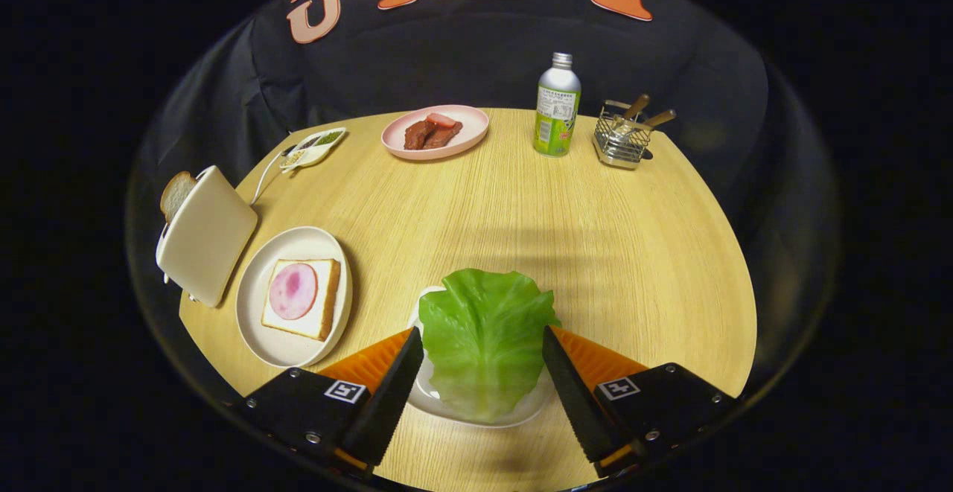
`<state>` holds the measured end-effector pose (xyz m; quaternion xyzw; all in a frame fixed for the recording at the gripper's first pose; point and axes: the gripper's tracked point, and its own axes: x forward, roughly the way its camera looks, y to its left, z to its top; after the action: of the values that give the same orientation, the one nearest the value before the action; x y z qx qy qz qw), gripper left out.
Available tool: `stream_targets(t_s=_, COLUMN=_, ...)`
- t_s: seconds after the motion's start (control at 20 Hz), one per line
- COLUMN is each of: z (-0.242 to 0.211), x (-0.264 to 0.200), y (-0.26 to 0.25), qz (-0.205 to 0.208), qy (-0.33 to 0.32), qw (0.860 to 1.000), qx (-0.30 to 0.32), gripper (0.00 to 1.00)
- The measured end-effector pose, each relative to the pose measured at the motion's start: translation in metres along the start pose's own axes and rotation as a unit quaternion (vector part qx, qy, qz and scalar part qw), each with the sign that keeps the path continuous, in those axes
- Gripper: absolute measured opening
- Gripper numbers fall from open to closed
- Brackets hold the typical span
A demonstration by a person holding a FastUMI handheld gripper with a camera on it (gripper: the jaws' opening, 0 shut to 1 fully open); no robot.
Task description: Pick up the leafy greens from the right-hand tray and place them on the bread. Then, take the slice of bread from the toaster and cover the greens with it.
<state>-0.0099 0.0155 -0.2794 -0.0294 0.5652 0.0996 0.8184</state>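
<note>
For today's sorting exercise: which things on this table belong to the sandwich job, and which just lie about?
Job: lettuce leaf between the open gripper fingers, its white tray, bread with ham, toaster with bread slice.

Idle: pink meat plate, bottle, utensil basket, condiment dish.

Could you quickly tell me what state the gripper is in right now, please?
Gripper: open, jaws spread to either side of the lettuce leaf lying on its white tray; whether they touch it cannot be told, and nothing is held.
</note>
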Motion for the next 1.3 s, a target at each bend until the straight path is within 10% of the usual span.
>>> stream_targets(t_s=0.6, z=-0.024, x=0.039, y=-0.009, qz=-0.019, qy=0.052, qw=0.998, qx=-0.013, gripper=0.81)
stream_targets(t_s=1.05, z=-0.022, x=0.04, y=0.002, qz=-0.015, qy=0.039, qw=0.998, qx=-0.042, gripper=0.17)
stream_targets(t_s=1.3, z=-0.014, x=0.03, y=0.01, qz=-0.012, qy=0.017, qw=0.999, qx=-0.05, gripper=0.1)
